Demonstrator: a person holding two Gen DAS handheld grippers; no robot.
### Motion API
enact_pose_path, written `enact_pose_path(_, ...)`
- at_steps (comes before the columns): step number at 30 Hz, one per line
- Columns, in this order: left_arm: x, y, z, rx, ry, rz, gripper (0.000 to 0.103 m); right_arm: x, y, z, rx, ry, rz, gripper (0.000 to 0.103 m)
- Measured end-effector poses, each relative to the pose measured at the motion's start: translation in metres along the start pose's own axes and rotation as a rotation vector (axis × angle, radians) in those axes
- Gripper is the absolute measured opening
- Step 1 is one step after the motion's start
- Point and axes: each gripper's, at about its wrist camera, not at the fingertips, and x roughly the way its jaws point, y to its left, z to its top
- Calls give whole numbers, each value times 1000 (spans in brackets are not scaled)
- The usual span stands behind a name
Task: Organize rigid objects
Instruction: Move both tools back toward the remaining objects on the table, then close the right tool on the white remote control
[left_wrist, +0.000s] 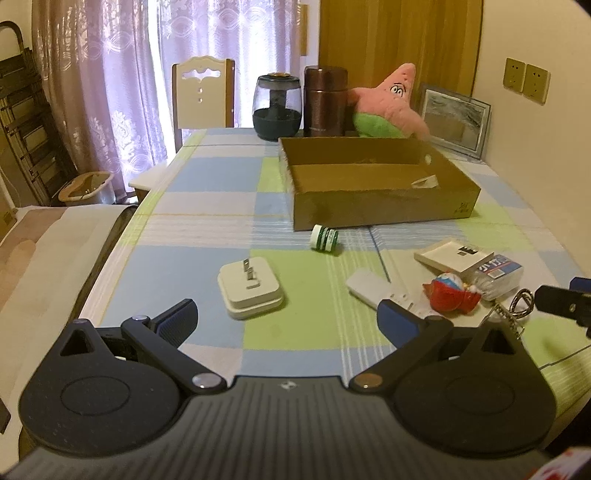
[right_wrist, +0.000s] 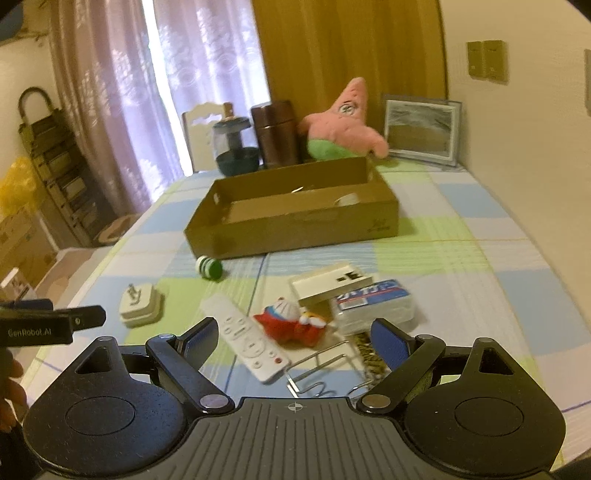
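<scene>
Nearest the lens in the left wrist view, the left gripper (left_wrist: 286, 315) stands with its jaws spread wide and nothing between them, above the checked tablecloth (left_wrist: 207, 229). The white charger block (left_wrist: 251, 288), prongs up, lies just ahead of the left-hand finger. In the right wrist view the right gripper (right_wrist: 291, 338) is likewise wide apart and empty, over the white remote (right_wrist: 251, 339), the red toy figure (right_wrist: 291, 321) and a wire rack (right_wrist: 321, 369) with a chain beside it.

The loose objects lie on the cloth between the grippers and the open cardboard box (left_wrist: 384, 210), which seems the likely place for them. A green-and-white small bottle (left_wrist: 325, 238) lies on its side near the box's front wall; a flat white box (right_wrist: 332, 286) rests partly on a clear case with a blue label (right_wrist: 373, 302).

Judged step: both grippers are approaching for a first pick. To do it well, each should centre on a single object, take the charger across its flat sides rather than over the prongs, and close only once the pads straddle it squarely; the cluttered right-hand pile calls for taking the top or outermost item.

The right view alone shows the remote's buttons and the wire rack whole; the left view alone shows the box's interior with a scrap of paper (left_wrist: 424, 182) clearly
</scene>
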Motion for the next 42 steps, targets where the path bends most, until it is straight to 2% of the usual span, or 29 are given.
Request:
enact_pose_path(5,3,9,-1,3,7,19,101,13,11,-2,-63,12,42,87)
enact_pose_path(14,20,21,-1,24,27,29,102,50,30,-7,-199,87,129,86)
enact_pose_path(16,26,23,-1,28,36,26,101,61,32,-8,-231,108,144,83)
enact_pose_path(18,31,25,-1,33,43,24,102,73,35,-10,-268,138,159,75)
enact_pose_path(21,40,27,-2,42,53,21,102,91,38,-13,-320,175,174,69)
enact_pose_path(24,47,29,-2,54,61,15,102,108,43,-15,-362,199,188,66)
enact_pose_path(30,62,34,0,52,69,0,101,142,46,-19,-400,247,190,64)
enact_pose_path(40,81,38,0,51,75,-14,101,172,51,-17,-450,248,174,63)
enact_pose_path(42,84,40,0,43,77,-15,101,179,50,-15,-447,258,179,58)
